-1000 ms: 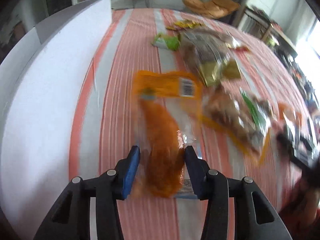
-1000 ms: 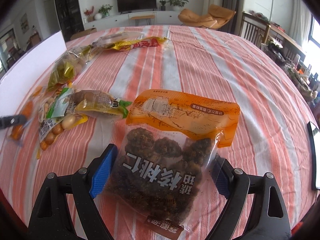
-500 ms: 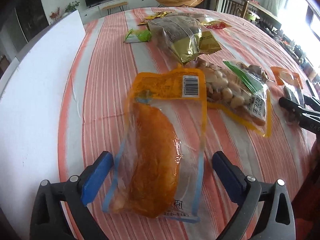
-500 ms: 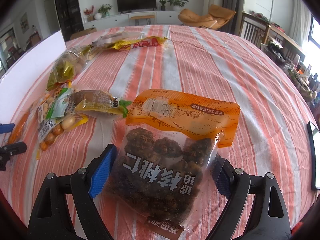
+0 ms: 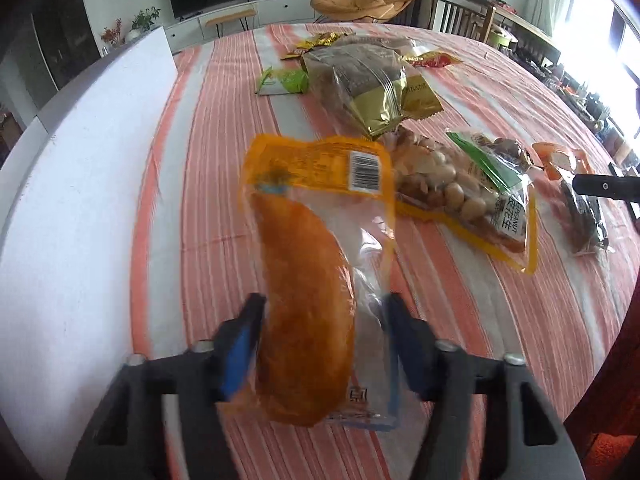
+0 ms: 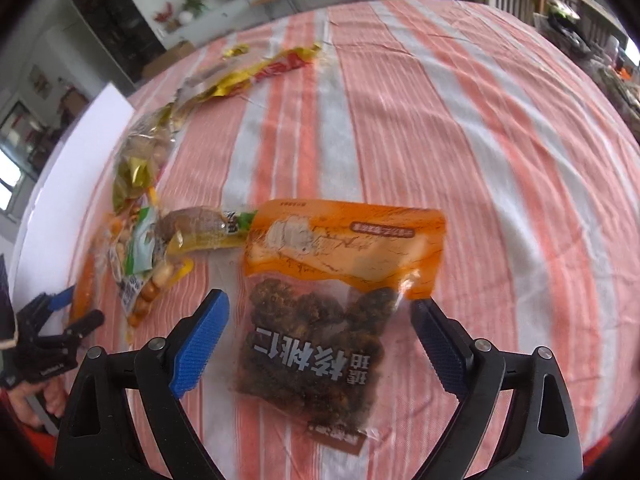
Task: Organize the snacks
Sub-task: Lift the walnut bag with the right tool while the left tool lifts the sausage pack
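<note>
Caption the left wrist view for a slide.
Left gripper closing on the orange snack pouch lying on the striped tablecloth.

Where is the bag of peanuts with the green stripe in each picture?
Left wrist view: the peanut bag lies right of centre on the striped cloth, just right of the orange pouch between the left gripper fingers.
Right wrist view: the peanut bag lies at the left, beyond the left gripper.
Shared landmark: the white board along the table's left side.
</note>
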### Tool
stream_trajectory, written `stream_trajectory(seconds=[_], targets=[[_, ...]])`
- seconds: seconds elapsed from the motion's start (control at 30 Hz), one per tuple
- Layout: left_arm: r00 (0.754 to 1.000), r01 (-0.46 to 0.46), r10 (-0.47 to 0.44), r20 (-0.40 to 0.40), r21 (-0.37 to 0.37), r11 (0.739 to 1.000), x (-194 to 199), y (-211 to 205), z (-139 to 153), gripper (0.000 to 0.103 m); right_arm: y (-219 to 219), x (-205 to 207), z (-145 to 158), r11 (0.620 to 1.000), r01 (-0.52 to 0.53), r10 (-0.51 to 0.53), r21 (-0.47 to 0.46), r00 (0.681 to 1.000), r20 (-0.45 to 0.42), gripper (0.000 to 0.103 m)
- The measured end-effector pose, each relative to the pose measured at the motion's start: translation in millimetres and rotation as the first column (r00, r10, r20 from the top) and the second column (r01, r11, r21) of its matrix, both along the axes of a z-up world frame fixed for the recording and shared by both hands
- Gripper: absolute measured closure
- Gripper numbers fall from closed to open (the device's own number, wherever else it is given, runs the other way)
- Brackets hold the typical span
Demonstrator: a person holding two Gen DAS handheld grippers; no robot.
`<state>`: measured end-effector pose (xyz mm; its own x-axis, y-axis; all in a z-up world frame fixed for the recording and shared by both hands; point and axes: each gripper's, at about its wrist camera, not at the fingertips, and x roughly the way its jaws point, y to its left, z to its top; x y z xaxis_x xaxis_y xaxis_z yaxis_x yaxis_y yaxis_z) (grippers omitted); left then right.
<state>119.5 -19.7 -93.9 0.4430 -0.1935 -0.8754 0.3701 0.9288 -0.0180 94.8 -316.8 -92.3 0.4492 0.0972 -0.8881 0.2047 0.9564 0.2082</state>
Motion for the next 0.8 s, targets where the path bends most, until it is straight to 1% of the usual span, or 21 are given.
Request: stream_trajectory(seconds=[0.07,0.1,0.2,0.27,0.3,0.4,0.43,0.5,0.53,0.57,0.6,0.7,0.77,0.8], targets=[[1.000,-0.023,0.023,0.000,-0.024,0.999,-2.4,3.4,1.0,0.051,16.4,4.9,5.3,0.995,-0.052,0.048,-0.085,0.998,-0.049,0.009],[1.000,-0.028,0.028,0.002,-0.028,0.999,-3.5,3.8,1.0,0.052,29.3,6.5,4.0,0.988,-0.093,0.082,-0.124,0.993,-0.088,0.009],[0.999,-0.045,0.045,0.001,-0.064,0.997,-8.5,8.9,2.1,0.053,54.6,4.9,-15.7,0.975,-0.177,0.155,-0.133,0.974,-0.163,0.008],[0.998,-0.062,0.061,-0.013,-0.112,0.992,-11.8,16.6,3.4,0.053,57.6,0.9,-22.6,0.972,-0.172,0.147,-0.161,0.976,-0.160,0.009],[0.997,-0.073,0.071,-0.017,-0.137,0.988,-13.3,21.2,4.0,0.053,58.0,-1.7,-21.8,0.967,-0.173,0.145,-0.188,0.977,-0.153,0.012],[0.996,-0.087,0.083,-0.028,-0.185,0.979,-14.0,29.7,3.5,0.053,46.2,-5.7,-18.0,0.978,-0.142,0.121,-0.154,0.983,-0.135,0.012],[0.996,-0.091,0.087,-0.029,-0.195,0.977,-13.6,31.1,3.5,0.053,40.7,-6.0,-14.3,0.983,-0.138,0.125,-0.120,0.986,-0.112,0.010],[0.995,-0.098,0.094,-0.030,-0.203,0.974,-14.1,31.9,3.8,0.053,25.3,-5.0,-7.1,0.994,-0.109,0.106,-0.029,0.991,-0.080,0.010],[0.995,-0.099,0.095,-0.029,-0.202,0.974,-14.8,31.1,4.2,0.053,17.3,-3.1,-4.3,0.996,-0.084,0.084,0.003,0.993,-0.087,0.009],[0.995,-0.099,0.095,-0.027,-0.199,0.975,-15.2,30.6,4.3,0.053,13.2,-0.1,-2.4,0.998,-0.066,0.067,0.015,0.993,-0.095,0.009],[0.995,-0.099,0.095,-0.026,-0.198,0.975,-15.9,30.4,4.2,0.053,8.8,1.4,0.7,0.999,-0.047,0.047,0.002,0.993,-0.107,0.009],[0.995,-0.100,0.097,-0.026,-0.200,0.975,-18.2,30.6,4.2,0.053,12.7,-3.4,11.2,0.994,-0.035,0.021,-0.107,0.991,-0.129,0.009],[0.995,-0.101,0.099,-0.020,-0.198,0.975,-19.6,30.4,3.8,0.053,17.4,-14.0,12.3,0.993,-0.037,0.021,-0.114,0.991,-0.136,0.009],[0.995,-0.101,0.100,-0.016,-0.195,0.976,-19.9,30.0,3.7,0.053,23.0,-18.2,7.0,0.994,-0.036,0.021,-0.100,0.988,-0.152,0.009]])
